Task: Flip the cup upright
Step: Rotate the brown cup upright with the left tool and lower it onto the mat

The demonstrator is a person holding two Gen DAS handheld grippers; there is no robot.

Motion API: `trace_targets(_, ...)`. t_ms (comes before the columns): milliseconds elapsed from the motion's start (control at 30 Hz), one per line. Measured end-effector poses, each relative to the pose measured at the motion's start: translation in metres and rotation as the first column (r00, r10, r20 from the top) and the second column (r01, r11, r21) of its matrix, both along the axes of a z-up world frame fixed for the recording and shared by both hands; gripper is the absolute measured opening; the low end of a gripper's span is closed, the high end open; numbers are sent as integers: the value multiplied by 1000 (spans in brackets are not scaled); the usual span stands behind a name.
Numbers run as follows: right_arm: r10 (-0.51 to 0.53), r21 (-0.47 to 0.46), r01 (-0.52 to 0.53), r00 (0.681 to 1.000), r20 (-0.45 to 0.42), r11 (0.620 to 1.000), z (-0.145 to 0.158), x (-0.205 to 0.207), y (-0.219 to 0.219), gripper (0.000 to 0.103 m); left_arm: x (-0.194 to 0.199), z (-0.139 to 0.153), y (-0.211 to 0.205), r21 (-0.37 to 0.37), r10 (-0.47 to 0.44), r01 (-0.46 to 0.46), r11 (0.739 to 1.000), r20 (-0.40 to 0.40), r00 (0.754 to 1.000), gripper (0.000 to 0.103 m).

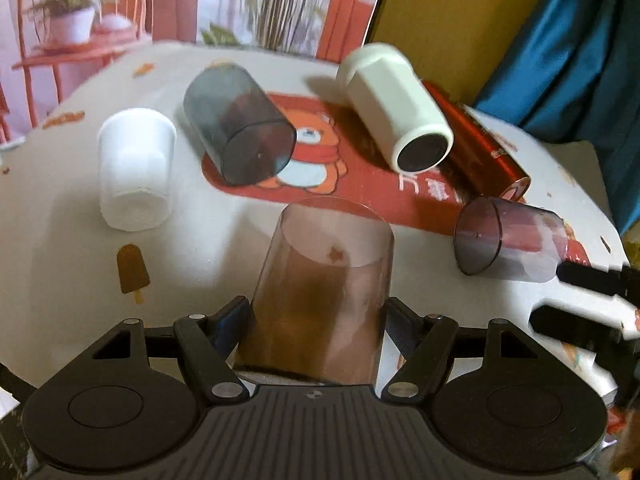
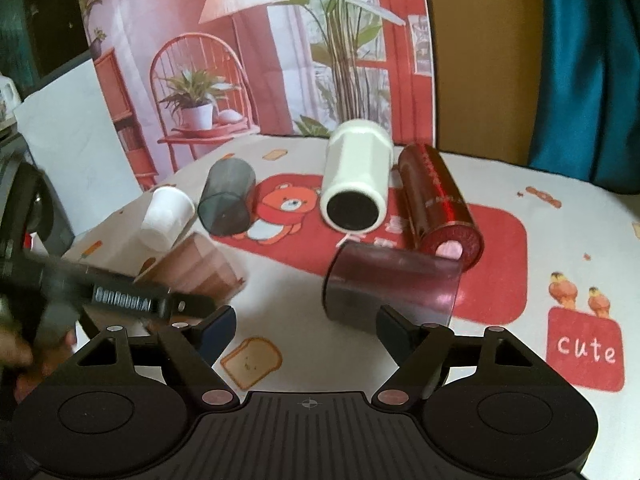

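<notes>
My left gripper (image 1: 316, 320) is shut on a clear brown cup (image 1: 324, 292), held with its flat base pointing away from me above the table. The same cup (image 2: 200, 268) shows in the right wrist view, gripped by the left gripper's fingers (image 2: 132, 300). My right gripper (image 2: 306, 326) is open and empty; a dark purple cup (image 2: 390, 284) lies on its side just ahead of its right finger. That purple cup (image 1: 508, 244) also shows at the right of the left wrist view.
On the patterned tablecloth (image 2: 520, 200) lie a grey translucent cup (image 1: 240, 124), a small white cup (image 1: 136, 172), a cream tumbler (image 1: 400, 108) and a red cylinder (image 2: 438, 204), all on their sides. A printed backdrop (image 2: 260, 60) stands behind.
</notes>
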State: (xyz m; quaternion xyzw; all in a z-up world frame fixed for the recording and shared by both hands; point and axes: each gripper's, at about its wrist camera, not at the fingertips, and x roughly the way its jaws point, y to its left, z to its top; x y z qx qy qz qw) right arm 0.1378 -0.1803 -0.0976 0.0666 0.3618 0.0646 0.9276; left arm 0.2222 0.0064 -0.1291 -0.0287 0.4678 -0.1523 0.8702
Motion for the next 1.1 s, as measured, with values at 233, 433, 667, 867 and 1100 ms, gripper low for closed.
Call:
trace_targets(233,-19,23,19,1000,-8,1000,-2,-5,-5,75,34,10,-10,34,19,-16,999,-71,997,83)
trace_targets(433,-36,34,36,999,-16,999,-5,-12,-12,75,38,10,-19,101,-1,5,995,-33,999,76)
trace_targets(667,-57,57,60,997,-46,997,-15,-10,-15,75,2,34,4,-54,38,-29,998,159,987,74)
trace_targets(867,-37,58,40,998,-54,998,-19,-9,-7,75,-10,29,8,-53,70,-61,997,190,979,73)
trace_targets(1100,-50,65,54,997,-58,996,-20,-10,-11,75,-13,39,3,27,49,-58,998,260,964,72)
